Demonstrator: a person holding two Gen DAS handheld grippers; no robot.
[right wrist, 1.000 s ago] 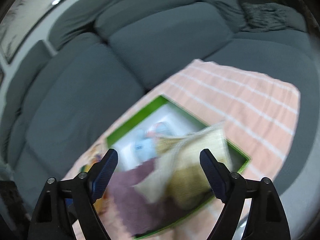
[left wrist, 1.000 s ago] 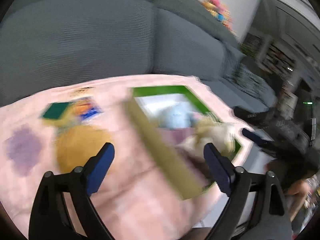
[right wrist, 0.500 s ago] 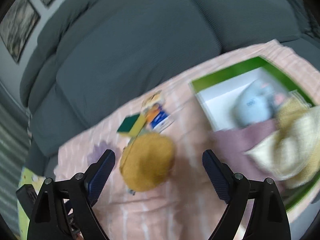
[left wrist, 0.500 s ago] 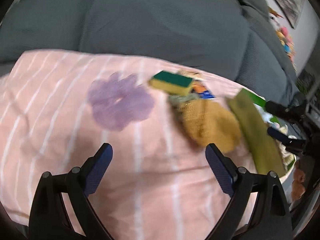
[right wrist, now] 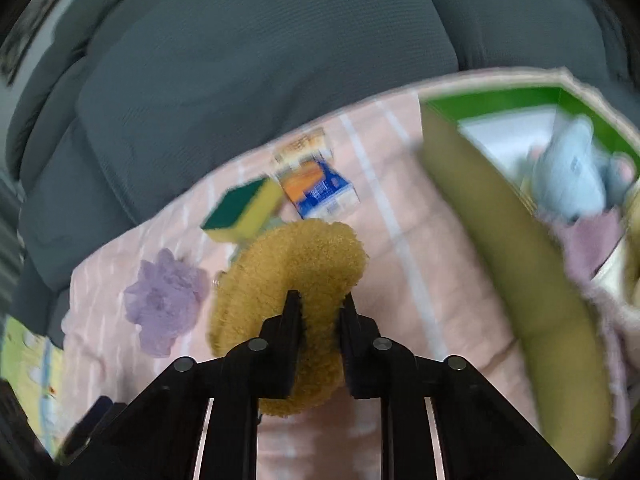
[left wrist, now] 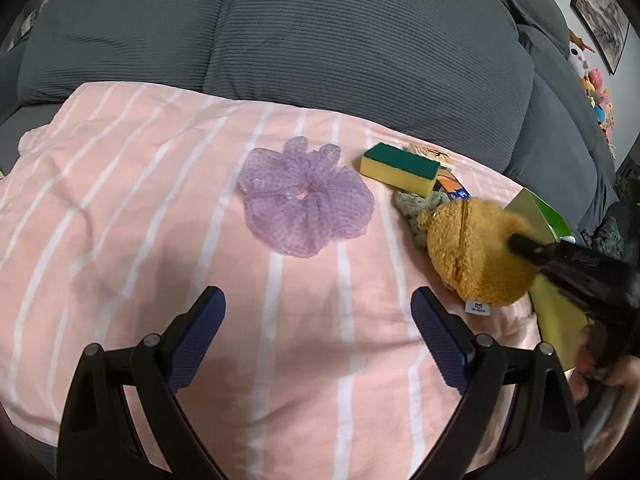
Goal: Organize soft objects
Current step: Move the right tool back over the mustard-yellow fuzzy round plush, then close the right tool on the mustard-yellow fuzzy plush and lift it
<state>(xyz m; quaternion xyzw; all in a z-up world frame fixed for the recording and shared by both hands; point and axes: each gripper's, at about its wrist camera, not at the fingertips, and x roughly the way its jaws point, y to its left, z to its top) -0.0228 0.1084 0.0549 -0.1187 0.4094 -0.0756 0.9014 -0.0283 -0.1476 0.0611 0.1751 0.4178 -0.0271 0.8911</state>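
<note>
Mustard-yellow and fuzzy, the round plush toy [right wrist: 296,280] sits on the pink striped cloth [left wrist: 168,208], pinched at its near edge by the right gripper [right wrist: 318,304]. That gripper's jaws have just been closing and now squeeze the plush pile between them. In the left wrist view the same gripper's dark fingers come in from the right and press into the toy's side, where a small white label shows at its lower edge.

Just beside the toy, on its far side, lies a crumpled grey-green knit piece [left wrist: 420,208], and behind that a yellow sponge with a green top [left wrist: 400,168] resting partly over a small orange and blue packet [right wrist: 320,192]. A lilac mesh scrunchie [left wrist: 306,208] lies flat on the cloth to the left of the sponge, apart from the toy.

To the right stands a green cardboard box [right wrist: 480,208], holding a pale blue plush [right wrist: 568,176] and other soft fabric pieces, blurred.

The left gripper [left wrist: 318,338] hovers over bare cloth with its jaws spread wide and nothing between them. Grey sofa cushions [left wrist: 340,32] rise behind the cloth.
</note>
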